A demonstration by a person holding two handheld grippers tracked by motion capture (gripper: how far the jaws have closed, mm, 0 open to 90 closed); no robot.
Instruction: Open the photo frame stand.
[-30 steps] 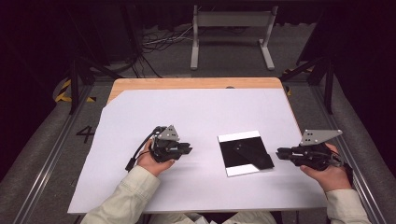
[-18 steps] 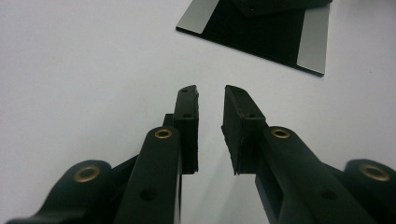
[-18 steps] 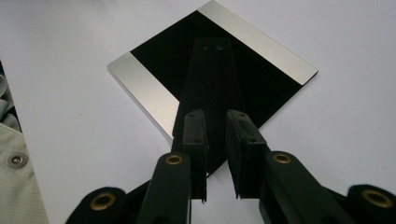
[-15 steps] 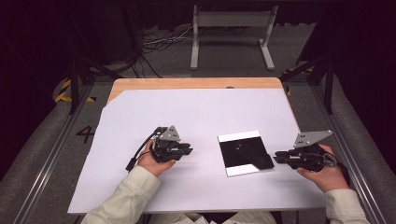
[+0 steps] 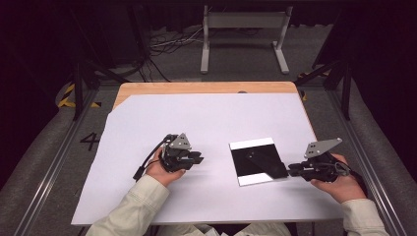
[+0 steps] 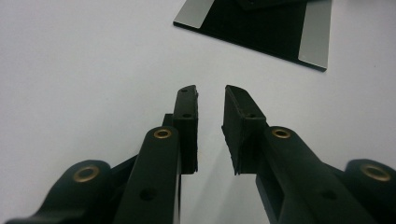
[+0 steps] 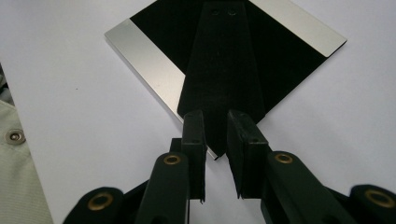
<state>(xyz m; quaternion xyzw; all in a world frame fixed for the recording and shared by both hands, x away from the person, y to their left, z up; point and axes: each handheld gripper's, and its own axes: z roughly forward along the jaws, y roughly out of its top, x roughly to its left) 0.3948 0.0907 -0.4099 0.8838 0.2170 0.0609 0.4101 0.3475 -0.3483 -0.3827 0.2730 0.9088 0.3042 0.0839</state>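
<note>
A square black plate (image 5: 245, 166) with a silver strip along two opposite edges lies flat on the white sheet (image 5: 206, 123), right of centre. On it rests a flat black tapered piece (image 5: 268, 162) whose narrow tip reaches over the plate's near right corner. My right gripper (image 5: 290, 170) is at that corner. In the right gripper view its jaws (image 7: 215, 116) stand a little apart on either side of the tip of the tapered piece (image 7: 224, 70), with no pad visibly pressing on it. My left gripper (image 5: 200, 157) rests on the sheet left of the plate, open (image 6: 210, 91) and holding nothing, pointing at the plate (image 6: 261, 28).
The white sheet covers a wooden table whose bare edge (image 5: 206, 87) shows at the back. A metal stand (image 5: 243, 22) and cables (image 5: 167, 44) are on the floor beyond. A pale sleeve (image 7: 14, 154) is at the left of the right gripper view.
My right gripper has shifted slightly toward the table's front edge, staying at the plate's corner. The left gripper and the plate have not moved.
</note>
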